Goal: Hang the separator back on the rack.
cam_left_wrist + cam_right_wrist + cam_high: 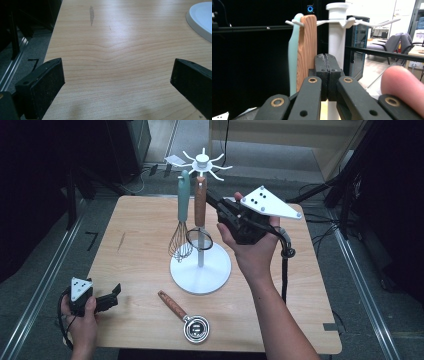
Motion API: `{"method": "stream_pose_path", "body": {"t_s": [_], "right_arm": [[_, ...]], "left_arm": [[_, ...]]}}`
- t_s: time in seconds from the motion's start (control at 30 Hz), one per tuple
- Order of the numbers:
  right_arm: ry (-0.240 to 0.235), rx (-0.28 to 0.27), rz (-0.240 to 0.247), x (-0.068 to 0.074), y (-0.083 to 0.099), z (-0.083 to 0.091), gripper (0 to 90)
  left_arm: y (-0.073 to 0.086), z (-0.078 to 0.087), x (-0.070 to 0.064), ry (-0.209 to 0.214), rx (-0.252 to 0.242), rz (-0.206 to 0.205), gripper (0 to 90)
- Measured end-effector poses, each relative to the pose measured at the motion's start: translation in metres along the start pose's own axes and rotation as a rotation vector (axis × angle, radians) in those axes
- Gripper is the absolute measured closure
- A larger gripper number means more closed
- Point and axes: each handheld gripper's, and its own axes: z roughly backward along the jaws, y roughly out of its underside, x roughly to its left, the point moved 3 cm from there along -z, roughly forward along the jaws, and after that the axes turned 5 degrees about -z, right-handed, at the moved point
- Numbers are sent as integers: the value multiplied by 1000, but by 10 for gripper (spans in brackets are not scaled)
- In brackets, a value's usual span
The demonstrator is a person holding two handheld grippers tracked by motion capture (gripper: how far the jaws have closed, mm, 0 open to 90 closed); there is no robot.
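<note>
right hand-held gripper (pixel 214 204): jaws pressed together, nothing held, beside wood-handled strainer (pixel 200 215) hung on rack (pixel 201 265), frame centre.
left hand-held gripper (pixel 112 296): wide open, idle, lower left.
step: jaws should be opened before the handle is gripped.

Right hand-held gripper (pixel 212 200) at the utensil rack (pixel 201 265)
A whisk (pixel 182 227) and wooden-handled strainer (pixel 200 217) hang there; a second strainer (pixel 186 319) lies on the counter (pixel 140 225).

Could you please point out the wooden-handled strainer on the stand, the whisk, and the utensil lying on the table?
wooden-handled strainer (pixel 200 202): high view, on its wooden handle.
whisk (pixel 181 245): high view, on its wire loops.
utensil (pixel 172 304): high view, on its wooden handle.
</note>
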Motion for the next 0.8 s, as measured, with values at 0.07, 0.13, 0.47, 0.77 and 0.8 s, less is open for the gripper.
{"method": "stream_pose_path", "body": {"t_s": [0.07,0.13,0.47,0.77,0.8], "right_arm": [[5,1,8,0,2,0,900],[20,3,8,-2,5,2,900],[117,23,-41,-39,31,24,900],[184,84,-47,-61,59,45,900],[190,95,-64,-64,62,48,900]], "left_arm": [[0,0,0,1,0,0,0],[0,0,0,2,-1,1,0],[0,0,0,-1,0,0,0],[0,0,-1,16,0,-1,0],[0,0,-1,18,1,-5,0]]}}
